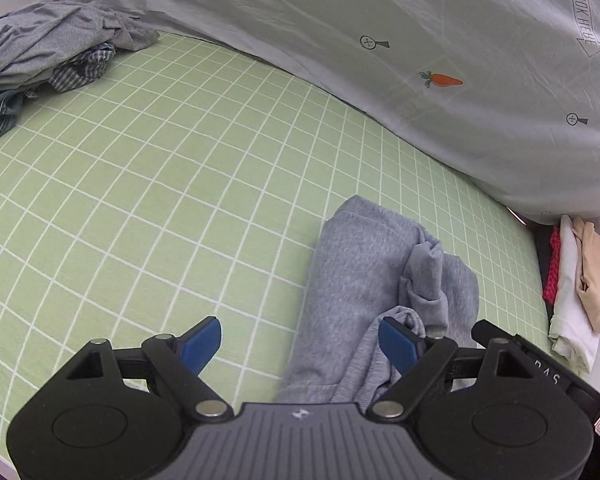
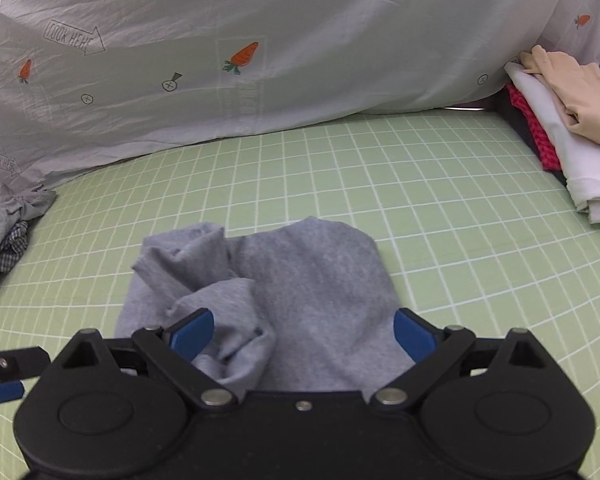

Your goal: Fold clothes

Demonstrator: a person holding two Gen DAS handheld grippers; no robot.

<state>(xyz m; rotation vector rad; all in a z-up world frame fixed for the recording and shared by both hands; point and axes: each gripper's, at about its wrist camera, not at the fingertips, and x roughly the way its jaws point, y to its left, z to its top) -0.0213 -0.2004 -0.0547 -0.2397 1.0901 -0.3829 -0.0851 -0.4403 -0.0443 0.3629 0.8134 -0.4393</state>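
Grey garment (image 2: 300, 280), bunched and partly folded, lies on the green grid-patterned bed sheet (image 1: 160, 180) directly in front of both of our grippers. Our left gripper (image 1: 300, 344) hangs low over the bed with its blue-padded fingers (image 1: 202, 342) spread wide; the right-hand pad sits against a rumpled edge of the grey cloth, while the left-hand pad is over bare sheet, and nothing is pinched between them. Our right gripper (image 2: 304, 334) is likewise spread, its two blue fingers (image 2: 414, 338) straddling the near part of the garment, with cloth lying between them but not clamped. A crumpled fold rises on the garment's left side in the right wrist view. Behind it, a pale grey duvet (image 2: 260, 60) printed with carrots and "look here" arrows is heaped along the far side of the bed. A loose heap of unfolded clothes (image 1: 48, 60), grey, checked and denim-blue, sits at the far left. A folded stack (image 2: 560, 128) of beige, white and red pieces rests at the bed's right edge.
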